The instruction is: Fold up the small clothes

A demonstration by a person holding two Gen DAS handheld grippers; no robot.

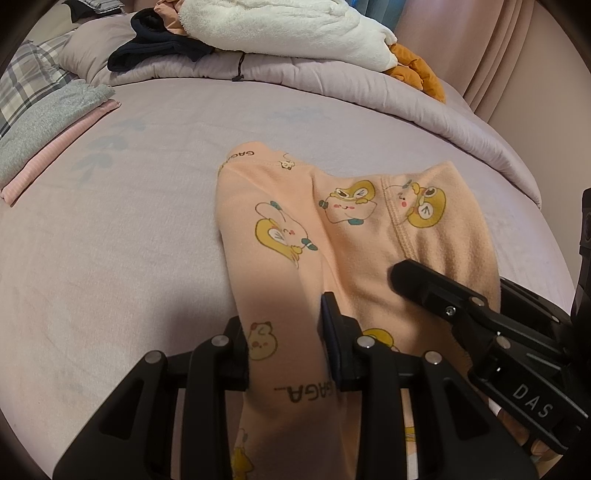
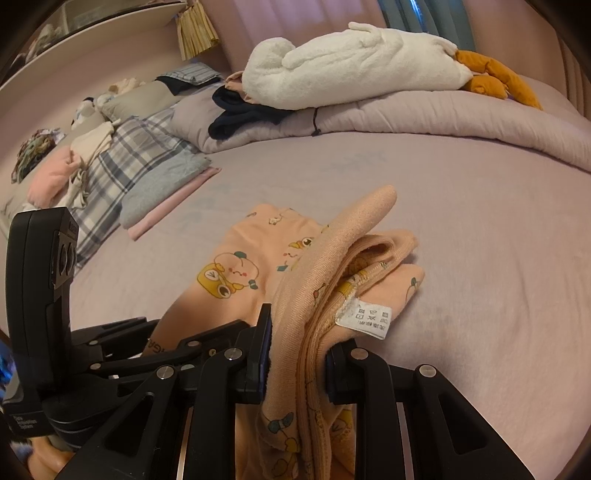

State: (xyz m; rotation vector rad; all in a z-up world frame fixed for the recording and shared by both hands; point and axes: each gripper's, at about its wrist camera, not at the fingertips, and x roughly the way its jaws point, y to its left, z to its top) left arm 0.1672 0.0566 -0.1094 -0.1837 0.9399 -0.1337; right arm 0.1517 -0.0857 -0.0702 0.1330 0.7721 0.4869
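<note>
A small peach garment point(image 1: 295, 229) with yellow cartoon prints lies on the lilac bed sheet point(image 1: 110, 258). My left gripper point(image 1: 284, 347) is shut on the near part of its left fold. My right gripper point(image 2: 299, 354) is shut on the bunched waistband of the same garment point(image 2: 321, 280), with a white care label point(image 2: 365, 317) hanging out. The right gripper also shows in the left wrist view point(image 1: 443, 295), lying over the garment's right side. The left gripper body shows in the right wrist view point(image 2: 40, 295) at the left.
Folded grey and pink clothes point(image 1: 48, 136) lie stacked at the left on the bed. A rolled lilac duvet point(image 1: 332, 81) runs along the back, carrying a white plush toy point(image 1: 280, 29) and dark clothes point(image 1: 155, 40). Plaid pillows point(image 2: 122, 162) sit far left.
</note>
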